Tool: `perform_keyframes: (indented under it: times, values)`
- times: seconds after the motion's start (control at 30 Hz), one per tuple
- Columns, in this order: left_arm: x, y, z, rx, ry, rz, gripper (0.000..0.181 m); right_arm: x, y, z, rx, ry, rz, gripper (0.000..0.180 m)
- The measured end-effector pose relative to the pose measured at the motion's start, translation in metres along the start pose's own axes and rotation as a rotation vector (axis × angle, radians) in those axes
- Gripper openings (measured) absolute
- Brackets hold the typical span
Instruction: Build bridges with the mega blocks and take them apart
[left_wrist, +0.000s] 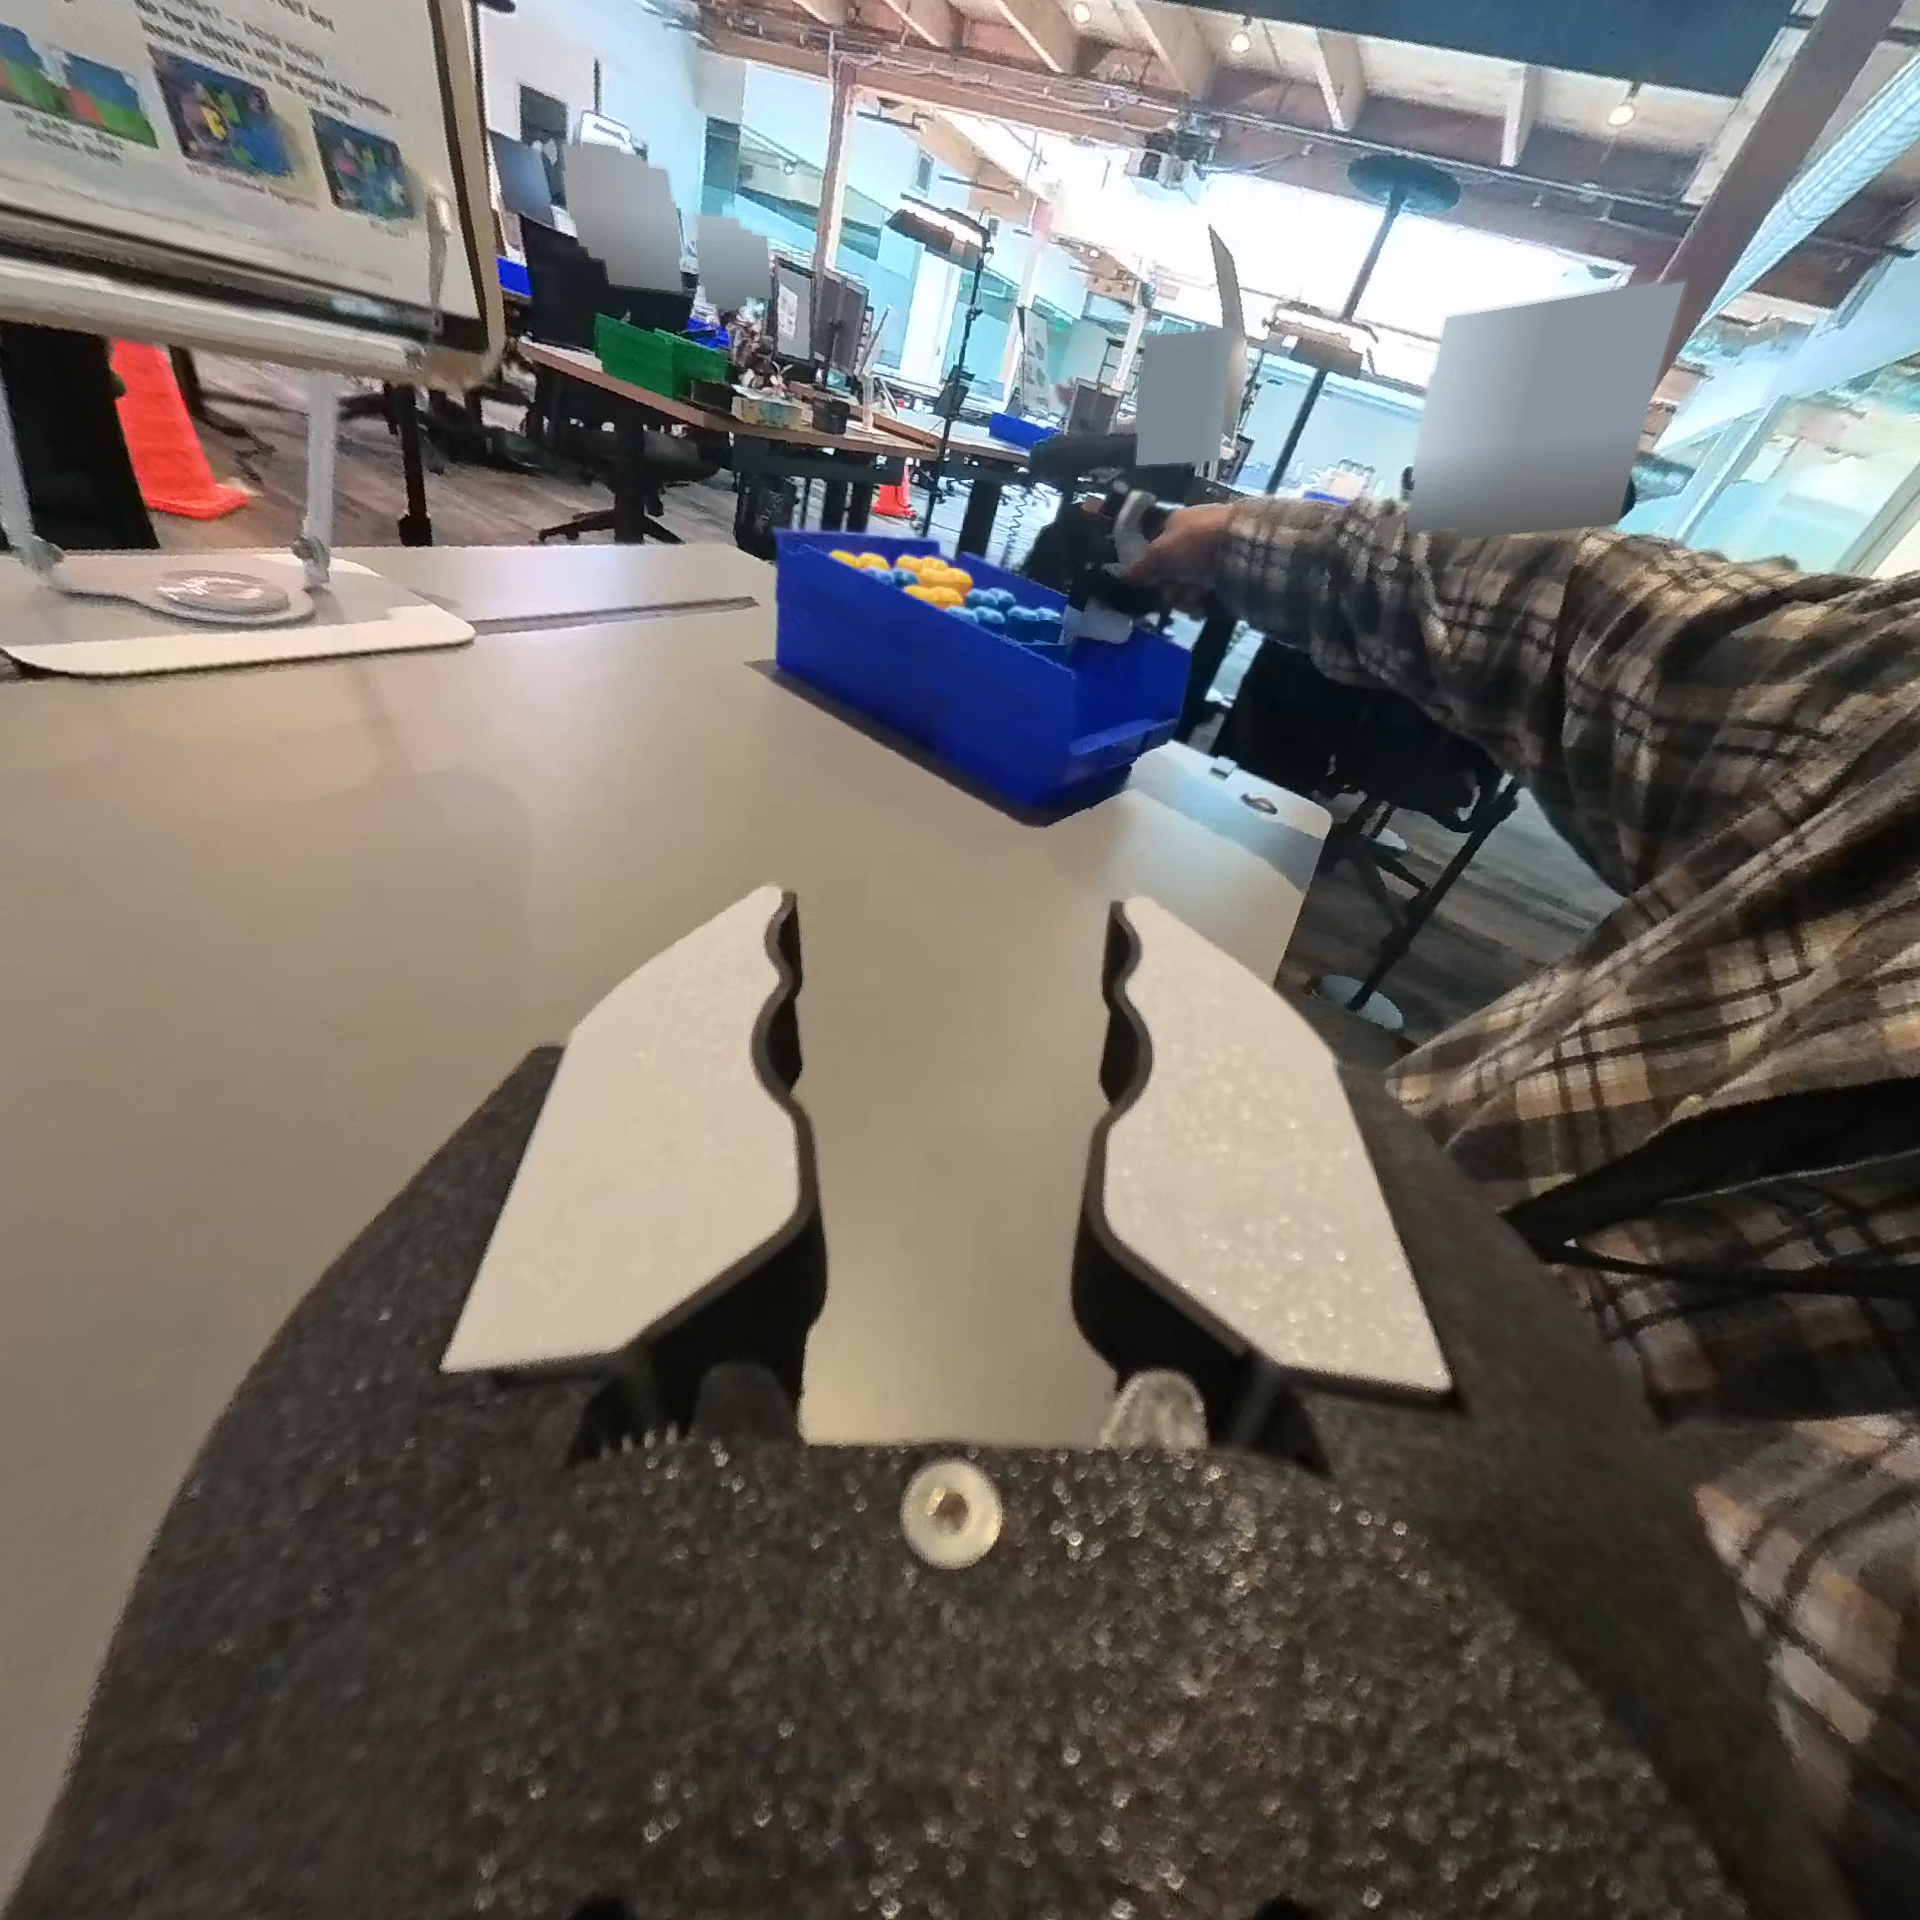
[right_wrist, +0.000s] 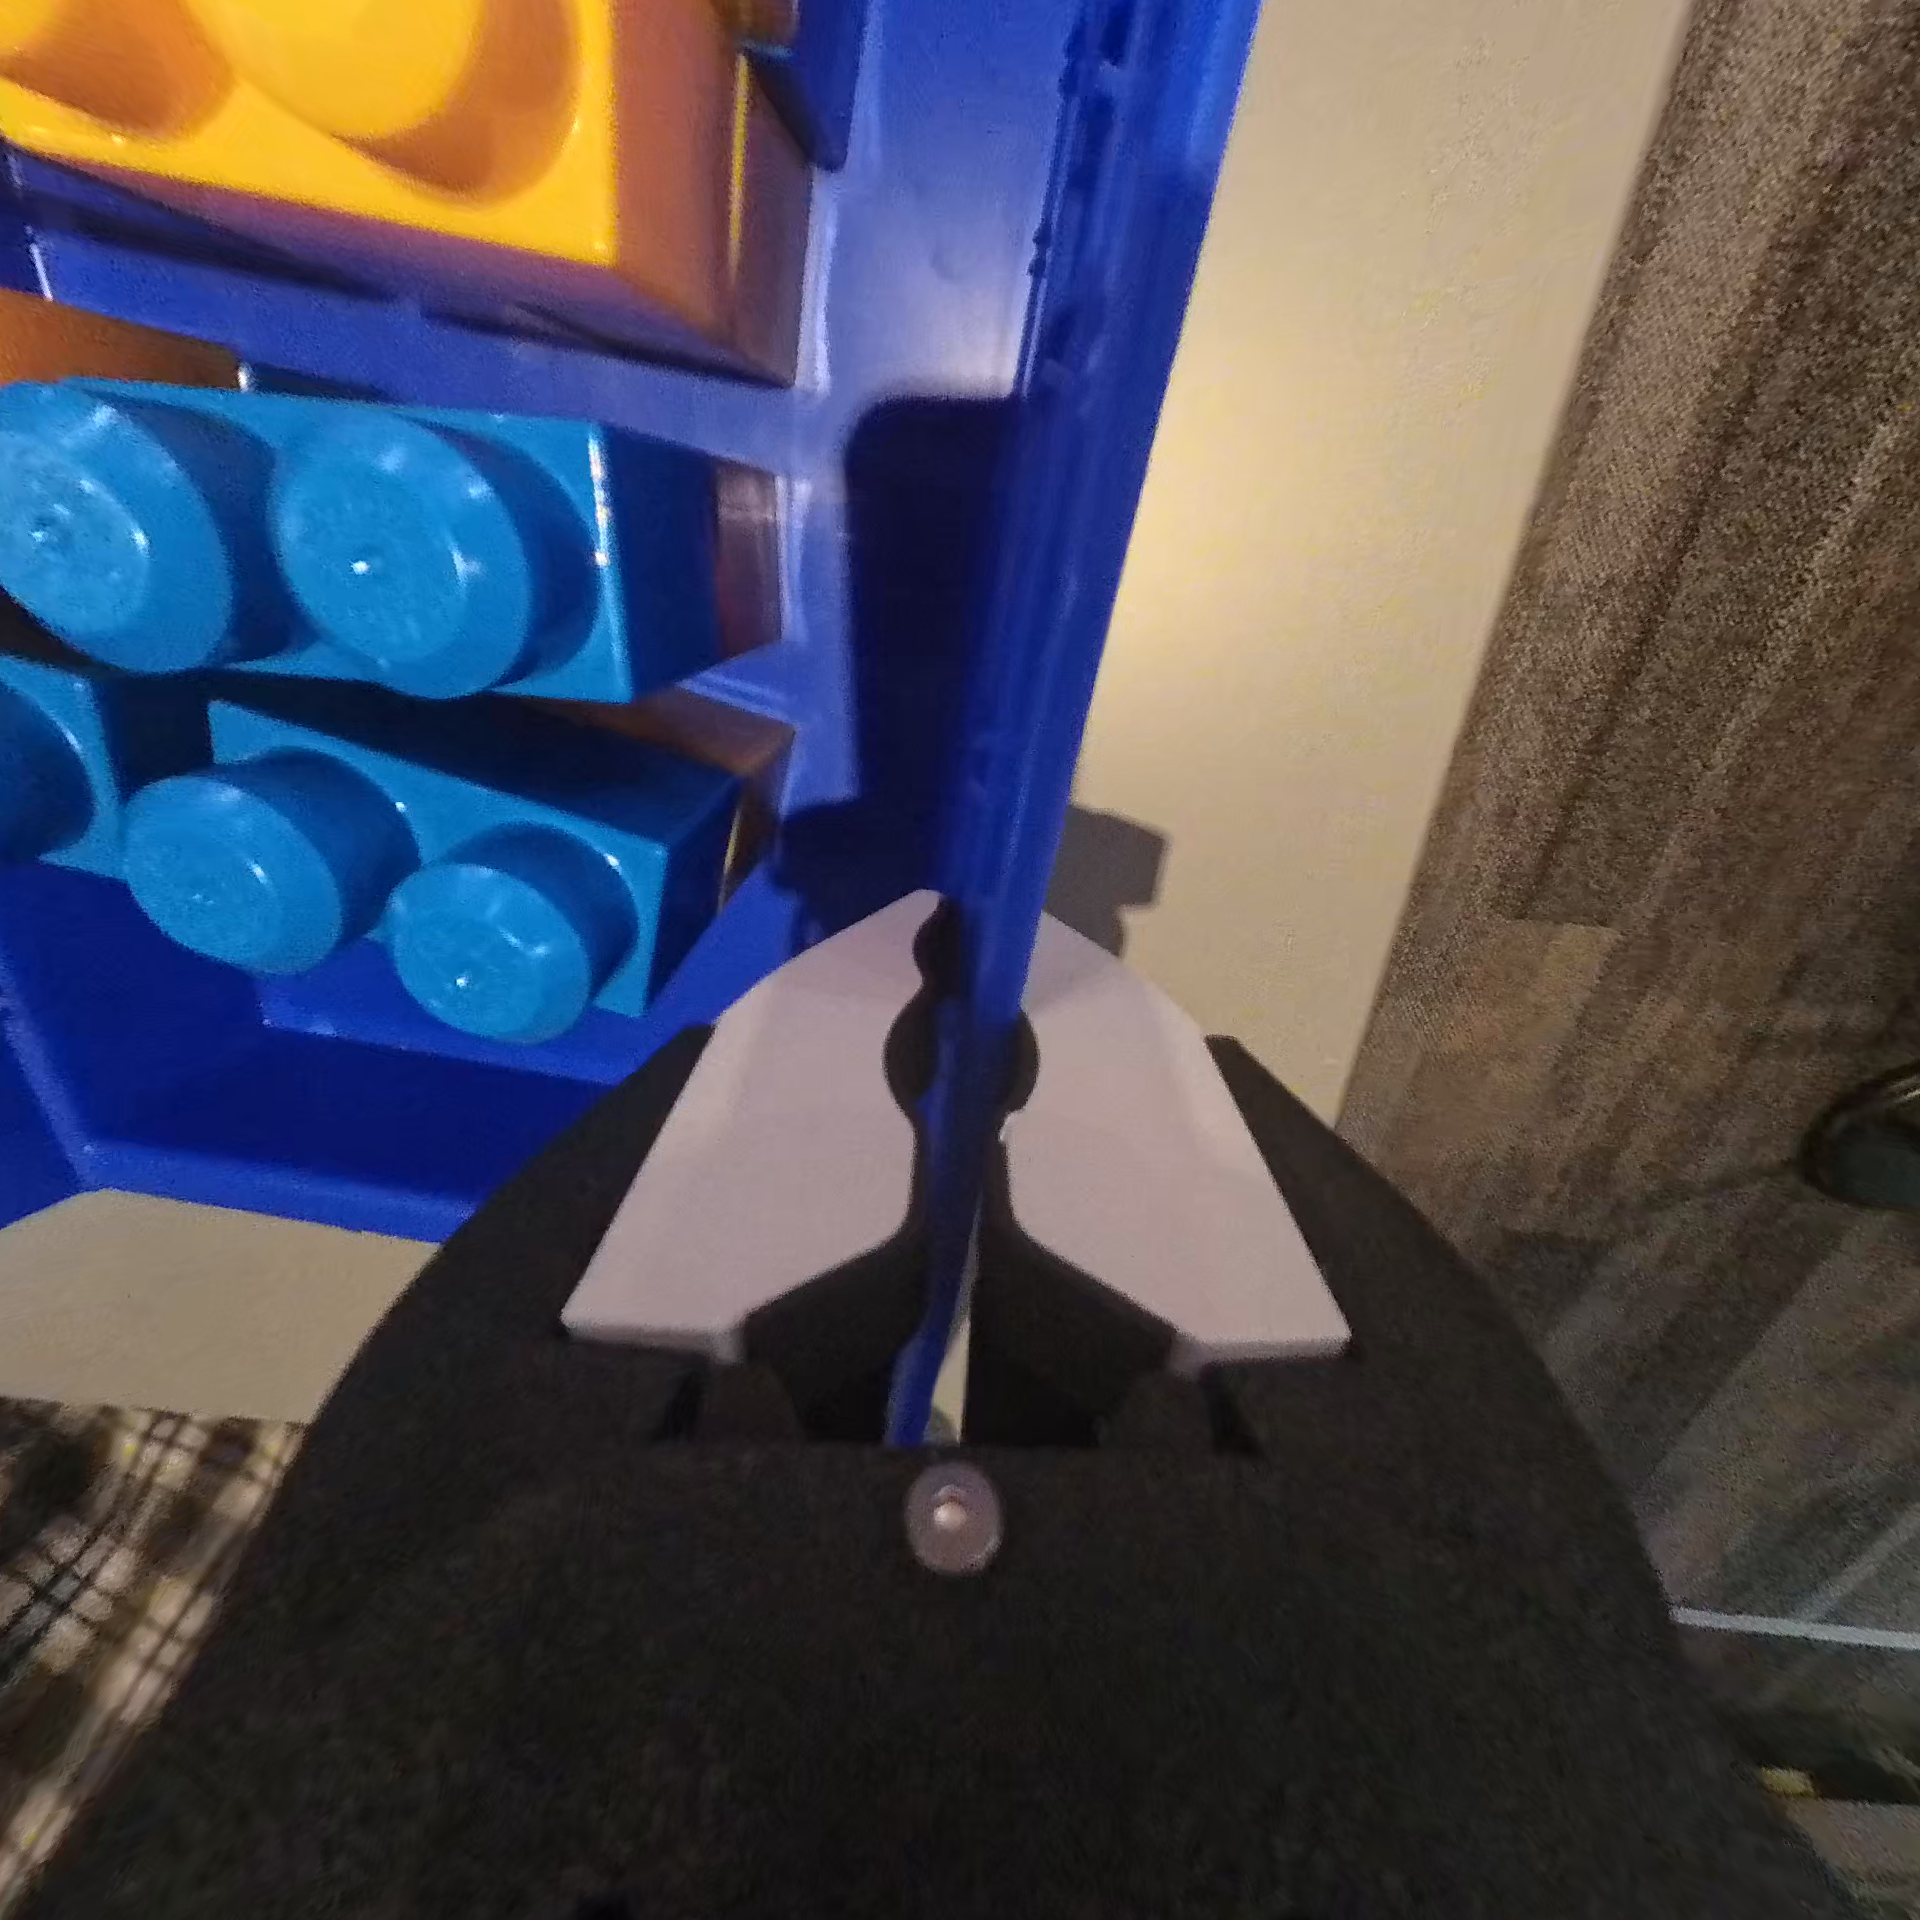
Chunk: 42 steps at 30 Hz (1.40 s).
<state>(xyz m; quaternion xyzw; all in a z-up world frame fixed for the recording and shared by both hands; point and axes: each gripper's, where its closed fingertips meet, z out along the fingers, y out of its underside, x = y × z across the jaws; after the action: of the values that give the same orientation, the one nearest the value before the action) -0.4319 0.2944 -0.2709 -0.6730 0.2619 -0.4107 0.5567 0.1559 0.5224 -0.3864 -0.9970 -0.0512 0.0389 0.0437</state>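
Note:
A blue plastic bin (left_wrist: 935, 686) stands on the grey table (left_wrist: 416, 831) at the far right, holding several blue and yellow mega blocks (left_wrist: 940, 594). My left gripper (left_wrist: 954, 914) is open and empty, low over the bare table, well short of the bin. My right gripper (right_wrist: 971, 925) is shut on the bin's thin blue side wall (right_wrist: 1029, 520); in the left wrist view it shows at the bin's far right corner (left_wrist: 1107, 613). In the right wrist view, blue blocks (right_wrist: 416, 551) and a yellow block (right_wrist: 416, 135) lie inside the bin.
A stand with an instruction sheet (left_wrist: 229, 156) sits on a white base (left_wrist: 229, 613) at the table's back left. A person's plaid sleeve (left_wrist: 1662, 779) reaches across the right side. The table's right edge (left_wrist: 1309, 862) is close to the bin. Floor (right_wrist: 1662, 727) lies beyond. One gripper's finger ends stand about 65 cm off the other's.

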Motion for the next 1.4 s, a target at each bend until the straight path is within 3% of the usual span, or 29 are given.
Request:
perform_keyframes:
  times: [0.47,1.4]
  values:
    - [-0.002,-0.075,-0.016,0.117,-0.015,0.049,0.054,-0.147,-0.014,0.010,0.017,-0.056,-0.167,0.006]
    - [0.002,-0.095,-0.066,0.194,-0.103,0.051,0.053,-0.409,0.002,0.026,0.009,-0.126,-0.348,0.006]
